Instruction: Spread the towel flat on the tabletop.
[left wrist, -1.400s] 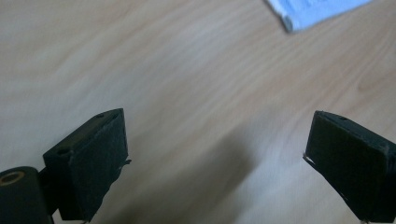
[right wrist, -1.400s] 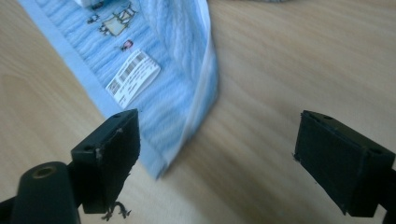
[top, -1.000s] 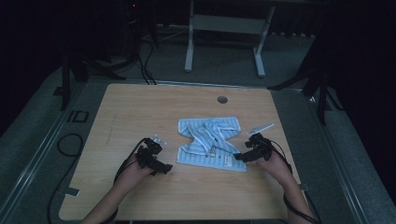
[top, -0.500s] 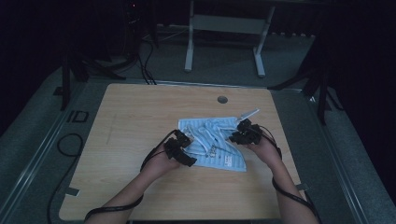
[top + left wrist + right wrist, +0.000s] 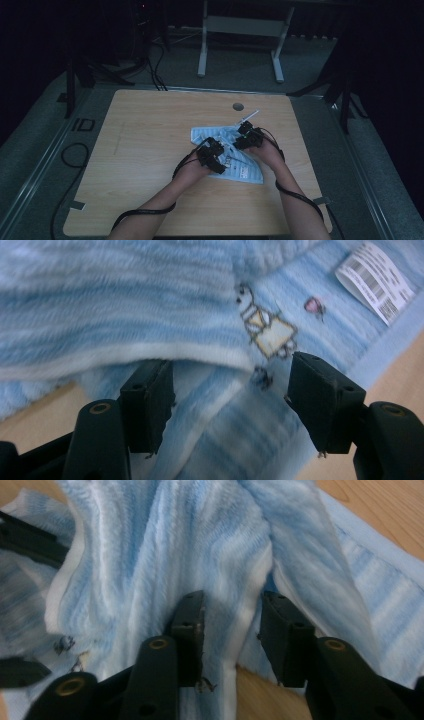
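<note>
A light blue striped towel (image 5: 245, 172) lies rumpled right of the middle of the wooden table (image 5: 150, 150). My left gripper (image 5: 212, 152) hovers over its near left part, and my right gripper (image 5: 247, 137) is over its far part. In the left gripper view the gripper (image 5: 232, 395) is open wide just above the towel (image 5: 150, 300), near a folded white hem, a small cartoon print (image 5: 267, 330) and a barcode label (image 5: 375, 280). In the right gripper view the gripper (image 5: 232, 630) is shut on a raised fold of the towel (image 5: 150, 545) with its white hem.
A round cable hole (image 5: 238, 106) sits in the table beyond the towel. Bare wood extends across the left half. A metal frame (image 5: 240, 25) stands behind the table, and cables (image 5: 70, 155) lie on the floor at the left.
Both grippers have moved inward onto the towel, the left from the bare wood rightward, the right toward the left and farther away. The towel's far part is now bunched up.
</note>
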### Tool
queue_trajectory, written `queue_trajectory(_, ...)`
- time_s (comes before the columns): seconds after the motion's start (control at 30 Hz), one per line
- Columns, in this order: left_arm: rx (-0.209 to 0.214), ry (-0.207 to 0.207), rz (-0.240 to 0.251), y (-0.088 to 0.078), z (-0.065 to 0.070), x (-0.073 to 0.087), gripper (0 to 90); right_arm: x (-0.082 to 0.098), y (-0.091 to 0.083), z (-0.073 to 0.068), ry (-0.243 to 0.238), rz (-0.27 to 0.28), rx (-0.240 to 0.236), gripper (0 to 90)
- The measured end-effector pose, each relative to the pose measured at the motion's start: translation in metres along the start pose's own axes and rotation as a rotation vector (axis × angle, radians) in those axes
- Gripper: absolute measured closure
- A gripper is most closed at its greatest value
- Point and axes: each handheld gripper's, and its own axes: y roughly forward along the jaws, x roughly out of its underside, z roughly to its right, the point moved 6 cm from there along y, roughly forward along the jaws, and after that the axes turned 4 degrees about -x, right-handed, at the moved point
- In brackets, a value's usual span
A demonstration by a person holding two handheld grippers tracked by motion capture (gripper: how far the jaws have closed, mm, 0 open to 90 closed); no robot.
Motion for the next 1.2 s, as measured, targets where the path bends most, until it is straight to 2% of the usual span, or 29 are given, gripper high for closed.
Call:
queue_trajectory(0.03,-0.006,0.002,0.001,0.001,0.0,-0.002,35.1,-0.002,0.002,-0.001,-0.004,-0.001,-0.005,64.7)
queue_trajectory(0.13,-0.026,0.016,0.012,0.002,-0.002,-0.005,49.0,-0.005,0.007,-0.003,-0.011,-0.023,-0.004,74.2)
queue_trajectory(0.2,-0.032,0.009,0.022,0.004,-0.005,-0.006,63.7,-0.006,0.01,-0.004,-0.009,-0.038,0.0,81.7)
queue_trajectory(0.3,-0.03,0.002,0.034,0.004,-0.009,-0.006,79.0,-0.006,0.011,-0.003,-0.011,-0.049,0.009,87.0)
queue_trajectory(0.33,-0.024,0.0,0.041,0.002,-0.009,-0.006,87.0,-0.006,0.01,-0.003,-0.018,-0.052,0.017,88.2)
queue_trajectory(0.47,-0.023,0.01,0.061,-0.01,-0.01,-0.007,87.9,-0.006,0.002,-0.006,-0.038,-0.041,0.031,89.2)
queue_trajectory(0.53,-0.019,0.009,0.075,-0.017,-0.011,-0.007,88.1,-0.007,-0.005,-0.007,-0.049,-0.019,0.045,89.3)
queue_trajectory(0.67,-0.028,0.014,0.105,-0.036,-0.014,-0.007,88.2,-0.008,-0.02,-0.01,-0.061,0.006,0.053,89.3)
queue_trajectory(0.73,-0.019,0.008,0.124,-0.047,-0.015,-0.006,88.2,-0.009,-0.031,-0.011,-0.068,0.037,0.081,89.4)
queue_trajectory(0.83,-0.03,0.015,0.145,-0.065,-0.018,-0.005,88.2,-0.007,-0.045,-0.013,-0.076,0.067,0.079,89.3)
queue_trajectory(0.9,-0.021,0.011,0.157,-0.076,-0.019,-0.003,88.2,-0.005,-0.056,-0.014,-0.075,0.079,0.085,89.3)
queue_trajectory(0.93,-0.034,0.012,0.169,-0.083,-0.02,-0.002,88.2,-0.003,-0.061,-0.014,-0.08,0.086,0.087,89.3)
queue_trajectory(1.0,-0.028,0.013,0.182,-0.095,-0.02,0.001,88.2,0.0,-0.072,-0.015,-0.083,0.098,0.104,89.3)
queue_trajectory(1.13,-0.05,0.008,0.221,-0.12,-0.022,0.008,88.1,0.009,-0.096,-0.014,-0.085,0.125,0.125,89.3)
queue_trajectory(1.2,-0.057,0.009,0.221,-0.129,-0.022,0.013,88.1,0.015,-0.107,-0.014,-0.082,0.139,0.142,89.2)
